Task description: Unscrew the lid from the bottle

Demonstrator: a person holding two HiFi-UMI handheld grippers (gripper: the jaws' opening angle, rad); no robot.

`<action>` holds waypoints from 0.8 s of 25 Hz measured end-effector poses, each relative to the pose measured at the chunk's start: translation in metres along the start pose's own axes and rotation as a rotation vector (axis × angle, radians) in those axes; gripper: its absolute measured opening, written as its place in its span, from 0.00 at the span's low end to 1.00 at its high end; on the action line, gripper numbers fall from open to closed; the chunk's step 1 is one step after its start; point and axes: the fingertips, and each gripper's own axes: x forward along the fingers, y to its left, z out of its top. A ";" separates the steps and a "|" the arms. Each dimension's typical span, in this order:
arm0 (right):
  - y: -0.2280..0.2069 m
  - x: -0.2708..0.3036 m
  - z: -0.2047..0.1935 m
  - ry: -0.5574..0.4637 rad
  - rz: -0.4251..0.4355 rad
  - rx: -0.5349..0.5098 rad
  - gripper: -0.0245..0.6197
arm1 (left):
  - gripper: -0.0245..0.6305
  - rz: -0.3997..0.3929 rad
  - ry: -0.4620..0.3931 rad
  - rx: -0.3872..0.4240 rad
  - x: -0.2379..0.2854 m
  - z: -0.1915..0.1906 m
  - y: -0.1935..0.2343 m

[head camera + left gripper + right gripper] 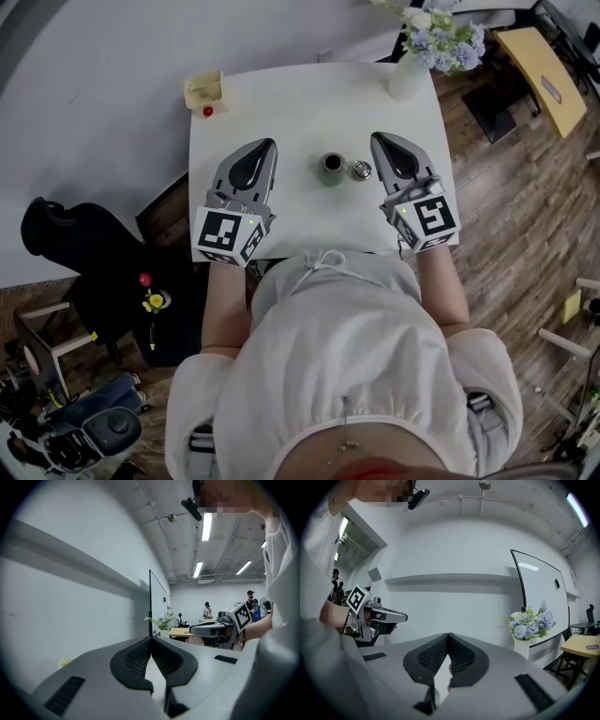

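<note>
From above in the head view, a small dark green bottle stands open-mouthed in the middle of the white table. Its silver lid lies on the table just to the bottle's right. My left gripper rests left of the bottle and my right gripper right of the lid; both are apart from them. In the left gripper view the jaws meet at the tips with nothing between them. In the right gripper view the jaws are likewise shut and empty. Neither gripper view shows the bottle or lid.
A white vase of blue and white flowers stands at the table's far right corner. A small yellow box with a red item sits at the far left corner. A black chair stands left of the table, a yellow table at upper right.
</note>
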 end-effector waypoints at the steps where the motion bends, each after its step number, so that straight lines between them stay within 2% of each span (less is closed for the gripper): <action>1: 0.000 0.000 -0.002 0.003 0.004 0.000 0.04 | 0.07 0.001 0.005 -0.013 0.000 -0.004 -0.001; 13: -0.009 0.005 -0.020 0.042 -0.015 0.003 0.04 | 0.07 0.011 0.041 -0.080 0.004 -0.028 0.001; 20: -0.006 0.003 -0.023 0.049 -0.012 -0.006 0.04 | 0.07 0.026 0.047 -0.080 0.005 -0.029 0.004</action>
